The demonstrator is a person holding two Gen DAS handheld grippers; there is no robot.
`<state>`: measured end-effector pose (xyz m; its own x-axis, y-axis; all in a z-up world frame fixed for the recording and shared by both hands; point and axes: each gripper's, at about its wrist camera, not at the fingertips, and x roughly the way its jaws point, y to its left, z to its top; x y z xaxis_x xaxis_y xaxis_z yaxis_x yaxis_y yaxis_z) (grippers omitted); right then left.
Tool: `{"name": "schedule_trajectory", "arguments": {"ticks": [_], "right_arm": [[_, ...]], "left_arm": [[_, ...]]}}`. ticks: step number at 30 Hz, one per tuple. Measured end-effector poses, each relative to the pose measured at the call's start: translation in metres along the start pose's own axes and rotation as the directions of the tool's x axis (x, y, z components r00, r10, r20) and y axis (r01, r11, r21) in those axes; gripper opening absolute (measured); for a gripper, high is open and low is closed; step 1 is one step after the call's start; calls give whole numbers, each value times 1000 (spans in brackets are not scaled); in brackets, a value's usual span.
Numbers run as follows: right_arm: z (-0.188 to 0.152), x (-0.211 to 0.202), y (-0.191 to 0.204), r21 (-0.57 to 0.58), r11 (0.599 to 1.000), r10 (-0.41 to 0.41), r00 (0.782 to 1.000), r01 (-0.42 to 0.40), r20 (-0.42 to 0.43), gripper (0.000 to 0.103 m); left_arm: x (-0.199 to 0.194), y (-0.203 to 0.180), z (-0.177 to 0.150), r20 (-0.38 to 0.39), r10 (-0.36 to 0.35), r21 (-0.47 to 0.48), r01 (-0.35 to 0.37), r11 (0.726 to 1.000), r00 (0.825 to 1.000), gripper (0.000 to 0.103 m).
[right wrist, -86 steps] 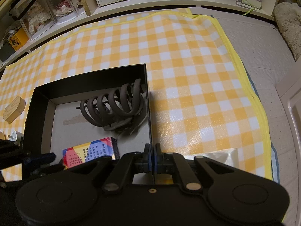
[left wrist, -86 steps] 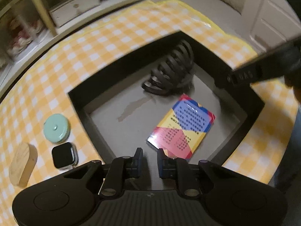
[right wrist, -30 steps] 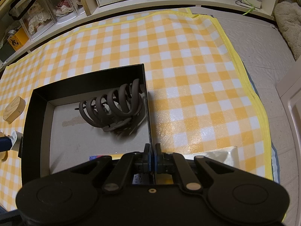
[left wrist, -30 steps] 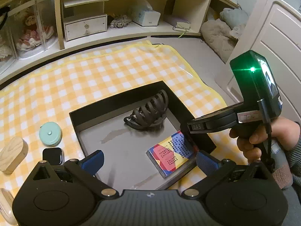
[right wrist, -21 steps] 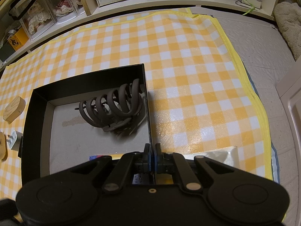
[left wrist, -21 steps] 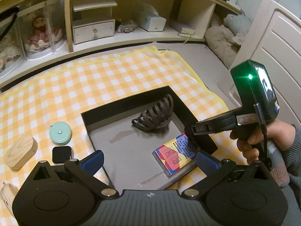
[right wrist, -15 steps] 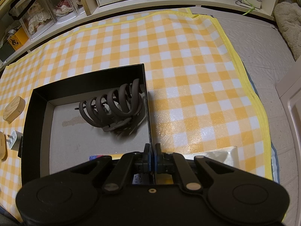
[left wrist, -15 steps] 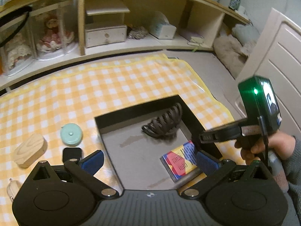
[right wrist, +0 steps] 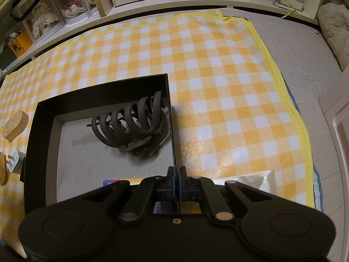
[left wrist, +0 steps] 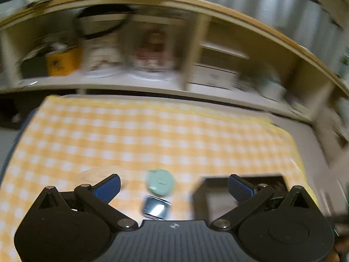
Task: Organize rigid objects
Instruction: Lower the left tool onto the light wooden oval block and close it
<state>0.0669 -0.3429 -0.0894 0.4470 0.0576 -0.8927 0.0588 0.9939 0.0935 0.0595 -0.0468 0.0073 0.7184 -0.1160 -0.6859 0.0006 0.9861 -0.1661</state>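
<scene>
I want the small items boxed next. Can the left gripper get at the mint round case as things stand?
Probably yes. The left gripper stands open, the mint round case lies on the checked mat ahead between its fingers, and only the dark square gadget sits nearer.

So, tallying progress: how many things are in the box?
2: the hair claw at the box's far right, and a colourful card pack mostly hidden behind the right gripper.

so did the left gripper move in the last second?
Yes. The left gripper, jaws wide open, has swung left off the black box; it now frames the mint round case on the checked mat.
</scene>
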Motion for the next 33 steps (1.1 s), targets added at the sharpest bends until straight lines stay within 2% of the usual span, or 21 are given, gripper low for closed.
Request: {"name": "schedule_trajectory", "arguments": {"ticks": [3,6,13,16,19,23,26,33], "right_arm": [[0,0,0,0,1000,0,1000,0,0,4],[0,0,0,0,1000,0,1000,0,0,4],[0,0,0,0,1000,1,1000,-1,0,4],[0,0,0,-1,1000,0,1000,0,0,4],[0,0,0,1,1000,0,1000,0,-1,4],[0,0,1,0,1000,0,1000,0,-1,4],[0,-1,1,-1,1000,-1,1000,1,-1,4],[1,-1,1,0,1000,0,1000,0,-1,4]], "left_arm": [[15,18,6,-14,108,-80,-108,991,994,103],[35,37,7,-24,202,-130,-203,971,979,103],[78,65,5,-92,319,-212,-331,920,943,103],[93,70,1,-118,334,-213,-352,911,935,103],[104,68,-5,-135,335,-182,-356,917,932,103],[114,73,-10,-166,315,-196,-344,918,934,101],[118,75,-11,-175,316,-197,-348,916,932,93],[119,77,-10,-172,309,-174,-338,925,935,92]]}}
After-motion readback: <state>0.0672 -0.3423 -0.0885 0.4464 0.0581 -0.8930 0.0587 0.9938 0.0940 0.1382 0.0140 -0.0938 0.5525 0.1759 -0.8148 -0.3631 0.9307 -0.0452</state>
